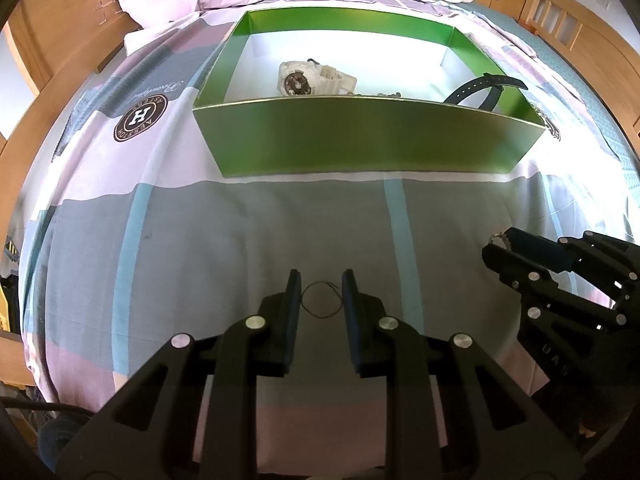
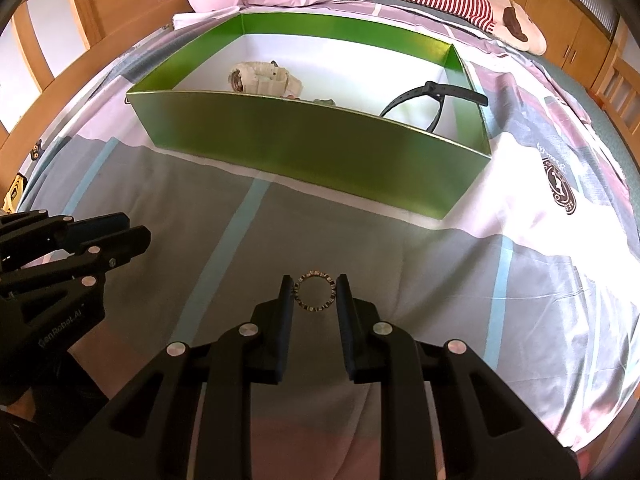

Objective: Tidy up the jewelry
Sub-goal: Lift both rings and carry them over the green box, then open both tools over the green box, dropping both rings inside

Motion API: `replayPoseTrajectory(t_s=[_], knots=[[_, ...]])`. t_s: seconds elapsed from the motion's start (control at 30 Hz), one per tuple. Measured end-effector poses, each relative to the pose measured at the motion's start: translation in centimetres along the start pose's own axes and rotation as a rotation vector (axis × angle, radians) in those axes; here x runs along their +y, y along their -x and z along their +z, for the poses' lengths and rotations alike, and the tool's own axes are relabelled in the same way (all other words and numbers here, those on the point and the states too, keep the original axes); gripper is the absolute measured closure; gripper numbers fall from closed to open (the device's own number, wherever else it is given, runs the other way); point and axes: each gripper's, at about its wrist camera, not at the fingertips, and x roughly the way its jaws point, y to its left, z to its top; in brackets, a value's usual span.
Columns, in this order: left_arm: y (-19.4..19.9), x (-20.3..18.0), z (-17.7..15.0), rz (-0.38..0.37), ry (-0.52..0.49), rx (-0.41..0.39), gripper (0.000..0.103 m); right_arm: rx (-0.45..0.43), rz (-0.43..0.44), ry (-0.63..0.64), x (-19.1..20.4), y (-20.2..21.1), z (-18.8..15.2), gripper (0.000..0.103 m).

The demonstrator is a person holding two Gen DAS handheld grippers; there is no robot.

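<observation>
My left tongs (image 1: 321, 285) clenched on a thin wire ring (image 1: 322, 299), right tongs (image 2: 313, 289) clenched on a beaded bracelet (image 2: 315, 291). Both low over bed sheet (image 2: 224, 240). Green box (image 1: 360, 140) at 12 o'clock holds white watch (image 1: 314, 79) and black band (image 1: 486, 90).

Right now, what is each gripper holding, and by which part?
The left gripper pinches a thin dark wire hoop across its width. The right gripper pinches a beaded ring by its two opposite sides.
</observation>
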Motion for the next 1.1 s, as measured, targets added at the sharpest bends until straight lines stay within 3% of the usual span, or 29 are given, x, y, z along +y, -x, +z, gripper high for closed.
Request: replayPoseTrajectory(t_s=[0.23, 0.57, 0.77, 1.0, 1.07, 1.1], knots=[[1.2, 0.5, 1.5, 0.002, 0.012, -0.036, 0.082, -0.071, 0.007, -0.011, -0.8, 2.0, 1.9, 0.081], [4.9, 0.7, 8.9, 0.022, -0.004, -0.183, 0.082, -0.230, -0.030, -0.041, -3.9, 5.1, 8.7, 0.081], [2.3, 0.8, 13.6, 0.032, -0.002, -0.155, 0.082, -0.178, -0.006, -0.078, -5.5, 1.9, 10.9, 0.081], [-1.6, 0.3, 14.1, 0.019, 0.014, -0.086, 0.082, -0.123, -0.012, -0.059, -4.8, -0.5, 10.9, 0.081], [-2.1, 0.1, 14.1, 0.017, 0.009, -0.076, 0.080, -0.119, -0.017, -0.067, -4.9, -0.7, 10.9, 0.074], [-2.2, 0.0, 14.0, 0.018, 0.008, -0.077, 0.074, -0.121, -0.018, -0.070, -4.9, -0.6, 11.0, 0.070]])
